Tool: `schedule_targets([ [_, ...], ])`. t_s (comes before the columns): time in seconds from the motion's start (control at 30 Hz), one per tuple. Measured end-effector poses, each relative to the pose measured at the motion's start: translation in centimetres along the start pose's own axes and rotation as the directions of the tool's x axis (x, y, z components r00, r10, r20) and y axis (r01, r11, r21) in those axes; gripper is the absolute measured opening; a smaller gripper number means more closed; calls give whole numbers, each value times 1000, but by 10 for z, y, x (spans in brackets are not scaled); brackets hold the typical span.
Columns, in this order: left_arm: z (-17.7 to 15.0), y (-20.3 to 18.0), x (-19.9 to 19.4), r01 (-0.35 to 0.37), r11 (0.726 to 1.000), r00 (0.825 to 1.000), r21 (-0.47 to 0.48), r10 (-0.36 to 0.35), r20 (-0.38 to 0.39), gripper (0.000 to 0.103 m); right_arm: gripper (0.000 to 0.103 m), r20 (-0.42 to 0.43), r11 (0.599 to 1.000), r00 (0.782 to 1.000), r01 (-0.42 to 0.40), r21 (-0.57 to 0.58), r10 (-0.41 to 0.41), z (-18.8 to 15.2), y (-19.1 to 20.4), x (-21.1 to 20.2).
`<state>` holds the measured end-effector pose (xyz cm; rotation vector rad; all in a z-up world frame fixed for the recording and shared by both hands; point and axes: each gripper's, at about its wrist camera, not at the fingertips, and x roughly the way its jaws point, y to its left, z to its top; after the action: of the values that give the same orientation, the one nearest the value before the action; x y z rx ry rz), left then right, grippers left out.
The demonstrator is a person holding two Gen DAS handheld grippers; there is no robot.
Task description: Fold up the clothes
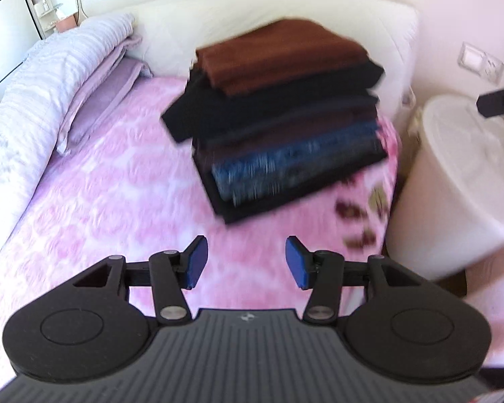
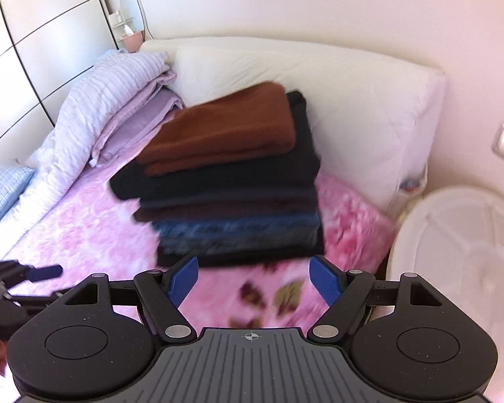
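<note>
A stack of folded clothes (image 1: 279,114) sits on the pink bedspread (image 1: 111,181) near the white headboard. A rust-brown piece (image 1: 279,55) lies on top, over black, dark brown and blue ones. My left gripper (image 1: 247,262) hangs above the bedspread in front of the stack, open, nothing between its blue pads. The same stack (image 2: 232,181) fills the middle of the right wrist view. My right gripper (image 2: 255,277) is open just in front of its bottom edge, holding nothing. The left gripper (image 2: 23,285) shows at the left edge there.
A white round lidded bin (image 1: 463,181) stands right of the bed. Lilac pillows and a striped duvet (image 1: 67,80) pile up at the left of the headboard (image 1: 252,20). A wardrobe (image 2: 27,40) and an oval mirror are at the far left.
</note>
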<state>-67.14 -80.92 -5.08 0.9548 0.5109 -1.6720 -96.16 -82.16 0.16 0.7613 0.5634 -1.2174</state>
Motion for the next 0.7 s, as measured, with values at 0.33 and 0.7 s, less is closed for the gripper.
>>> schedule_targets([
  [0.33,-33,-7,-56,-53,998,998,-23,52,-43,47,77,27,995,999,-38,-88,40,-20,66,-47],
  [0.7,-17,-58,-61,-62,997,996,43,64,-60,49,77,43,998,999,-27,-49,29,-31,47,-63],
])
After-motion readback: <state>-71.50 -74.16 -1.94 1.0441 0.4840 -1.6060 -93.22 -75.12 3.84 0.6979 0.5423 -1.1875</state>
